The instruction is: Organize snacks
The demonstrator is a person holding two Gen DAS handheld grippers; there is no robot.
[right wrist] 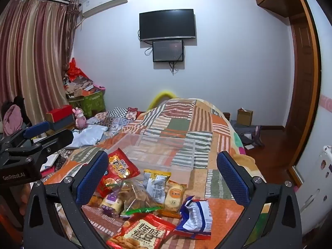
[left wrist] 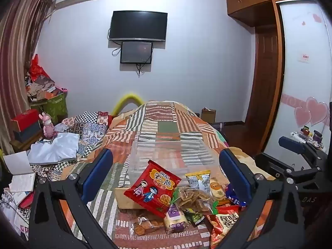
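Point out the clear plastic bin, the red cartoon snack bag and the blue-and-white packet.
clear plastic bin (right wrist: pixel 187 145): right wrist view, far right rim.
red cartoon snack bag (left wrist: pixel 152 187): left wrist view, middle of its front.
blue-and-white packet (right wrist: pixel 195 217): right wrist view, crumpled white face.

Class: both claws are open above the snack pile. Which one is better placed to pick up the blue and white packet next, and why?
Probably the right claw: the blue and white packet lies low between its fingers, while in the left claw view it sits behind the right finger.
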